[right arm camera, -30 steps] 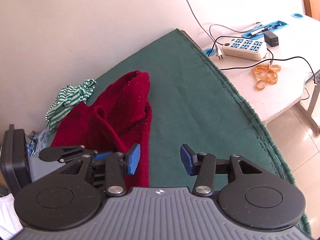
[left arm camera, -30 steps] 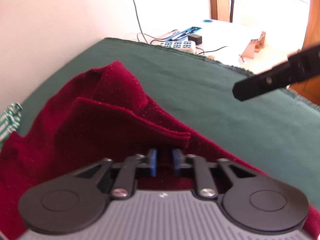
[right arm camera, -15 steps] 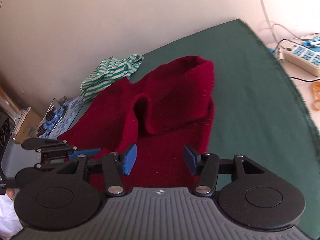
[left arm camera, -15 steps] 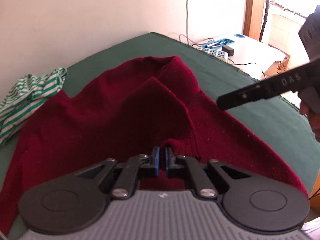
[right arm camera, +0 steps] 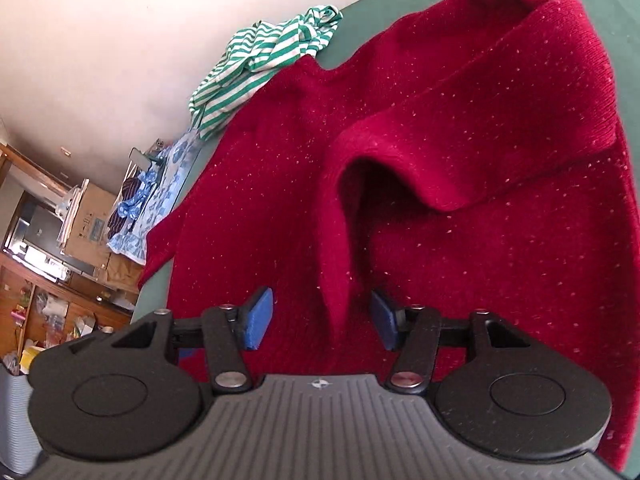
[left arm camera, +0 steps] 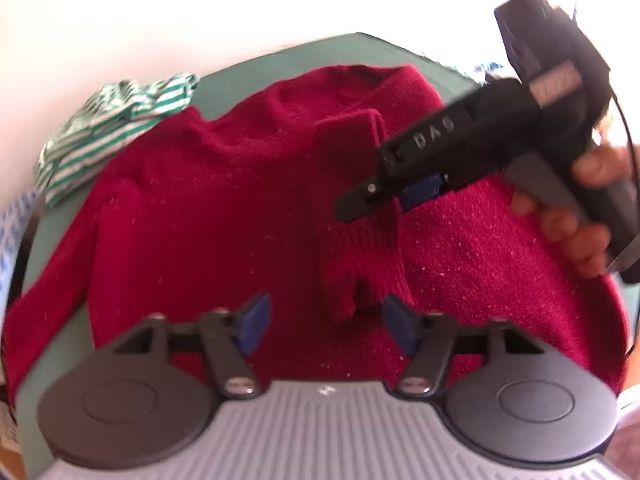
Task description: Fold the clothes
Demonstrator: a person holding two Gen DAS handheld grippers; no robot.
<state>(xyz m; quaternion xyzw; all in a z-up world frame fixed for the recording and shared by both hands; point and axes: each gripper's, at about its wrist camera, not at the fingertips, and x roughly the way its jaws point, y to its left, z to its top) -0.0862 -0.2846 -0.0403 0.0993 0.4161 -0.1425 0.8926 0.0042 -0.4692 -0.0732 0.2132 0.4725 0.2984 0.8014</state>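
Both claws hang wide over the red sweater spread on the green table, left claw and right claw each straddling a sleeve fold, striped shirt beyond.

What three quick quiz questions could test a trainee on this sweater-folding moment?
1. True or false: the left gripper is clamped on the red sweater.
2. Which garment lies beside the sweater, by the wall? A) blue jeans B) striped shirt C) black sock
3. Fill in: the sleeve lies folded across the sweater's ____.

Key:
1. False; its jaws stand open, with the cuff lying loose between them. The right gripper is open too.
2. B, green and white stripes.
3. Body (front).
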